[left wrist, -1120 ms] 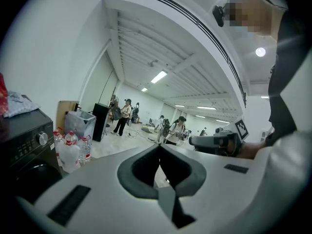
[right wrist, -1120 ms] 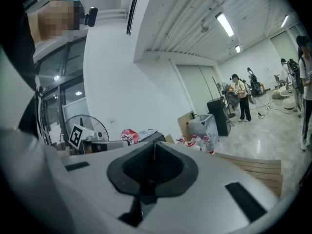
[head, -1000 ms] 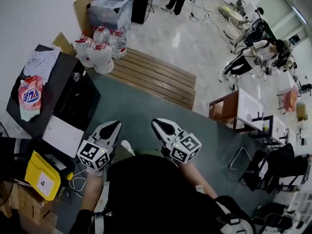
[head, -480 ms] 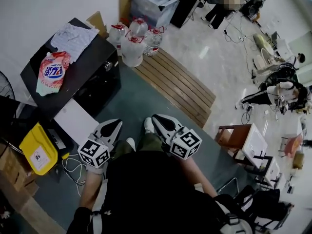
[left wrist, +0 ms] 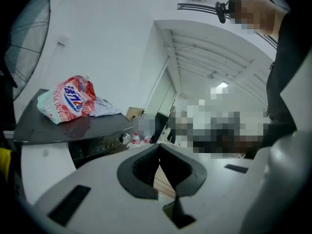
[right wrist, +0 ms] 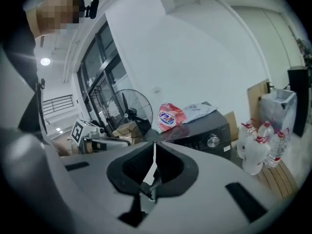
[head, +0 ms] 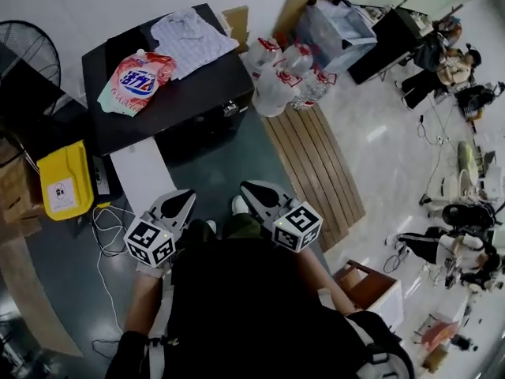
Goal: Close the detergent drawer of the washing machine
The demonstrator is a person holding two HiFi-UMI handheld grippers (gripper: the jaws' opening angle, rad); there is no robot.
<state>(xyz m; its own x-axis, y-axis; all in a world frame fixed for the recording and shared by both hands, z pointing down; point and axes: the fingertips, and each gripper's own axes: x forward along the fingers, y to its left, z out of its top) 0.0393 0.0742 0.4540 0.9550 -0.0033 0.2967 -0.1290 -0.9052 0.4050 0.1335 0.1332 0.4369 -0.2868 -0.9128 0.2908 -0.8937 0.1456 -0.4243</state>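
Left tongs (head: pixel 183 200) and right tongs (head: pixel 251 189) clenched, empty. Ahead, washer (head: pixel 213 77); apparently its drawer (head: pixel 140 172) jutting lengthwise toward left tongs, the nearer pair.

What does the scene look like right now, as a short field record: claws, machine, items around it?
left claw: shut, empty, short of the machine
right claw: shut, empty, short of the machine
washing machine: dark, ahead of both claws
on top: detergent bag, light cloth
beside it: water bottles
detergent drawer: cannot tell open or closed
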